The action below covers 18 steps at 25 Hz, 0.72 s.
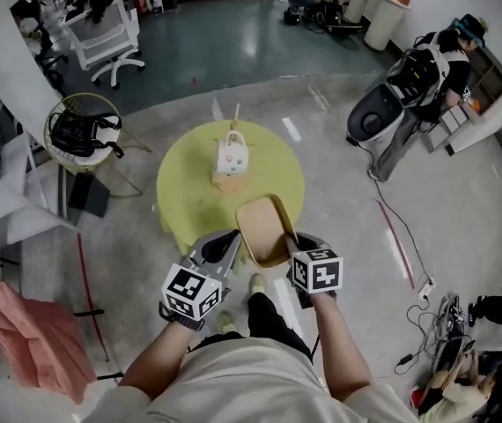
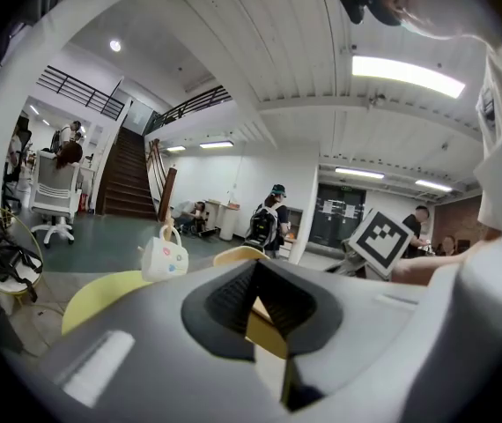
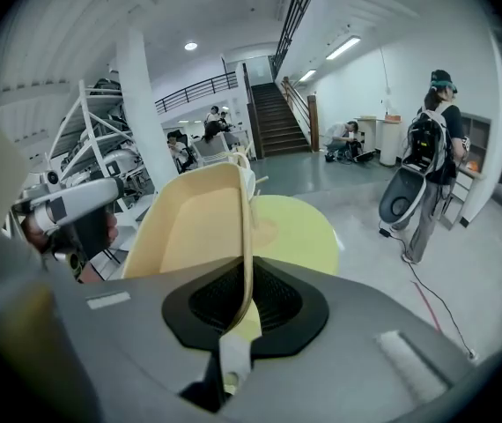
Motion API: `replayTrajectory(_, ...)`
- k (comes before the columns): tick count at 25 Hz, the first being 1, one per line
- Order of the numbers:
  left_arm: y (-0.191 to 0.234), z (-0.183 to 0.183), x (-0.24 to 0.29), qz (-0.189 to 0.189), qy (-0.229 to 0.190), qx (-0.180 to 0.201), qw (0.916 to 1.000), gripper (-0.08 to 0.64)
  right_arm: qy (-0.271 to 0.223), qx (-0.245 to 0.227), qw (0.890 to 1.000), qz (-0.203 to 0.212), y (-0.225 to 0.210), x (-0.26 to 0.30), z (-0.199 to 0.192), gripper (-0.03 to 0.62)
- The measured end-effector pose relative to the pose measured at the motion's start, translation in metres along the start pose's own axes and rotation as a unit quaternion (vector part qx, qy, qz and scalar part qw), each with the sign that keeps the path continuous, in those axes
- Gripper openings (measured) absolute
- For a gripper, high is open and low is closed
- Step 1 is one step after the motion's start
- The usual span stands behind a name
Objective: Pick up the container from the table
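Open lab-office hall, staircase, white office chair, concrete floor

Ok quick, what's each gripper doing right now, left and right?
Left gripper: closed, holding one edge of the tan container.
Right gripper: closed, holding the same container by its side wall.

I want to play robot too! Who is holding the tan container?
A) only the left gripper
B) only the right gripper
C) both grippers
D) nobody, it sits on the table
C: the left gripper and the right gripper each have their jaws shut on one side of the container, holding it above the yellow table.
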<state>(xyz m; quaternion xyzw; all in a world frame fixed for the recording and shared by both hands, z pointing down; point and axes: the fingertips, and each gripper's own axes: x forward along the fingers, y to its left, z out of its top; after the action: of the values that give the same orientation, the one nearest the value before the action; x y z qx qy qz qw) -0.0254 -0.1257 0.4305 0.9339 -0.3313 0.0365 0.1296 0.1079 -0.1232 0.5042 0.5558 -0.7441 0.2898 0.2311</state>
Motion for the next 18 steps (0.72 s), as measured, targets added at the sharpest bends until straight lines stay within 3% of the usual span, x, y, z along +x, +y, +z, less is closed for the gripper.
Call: replayTrajectory(18, -0.003, 0.036, -0.043, 0.010, -0.037, 0.024, 0.9990, 0.006, -0.040, -0.018, 0.999, 0.012, 0.045, -0.043, 0.028, 0.023)
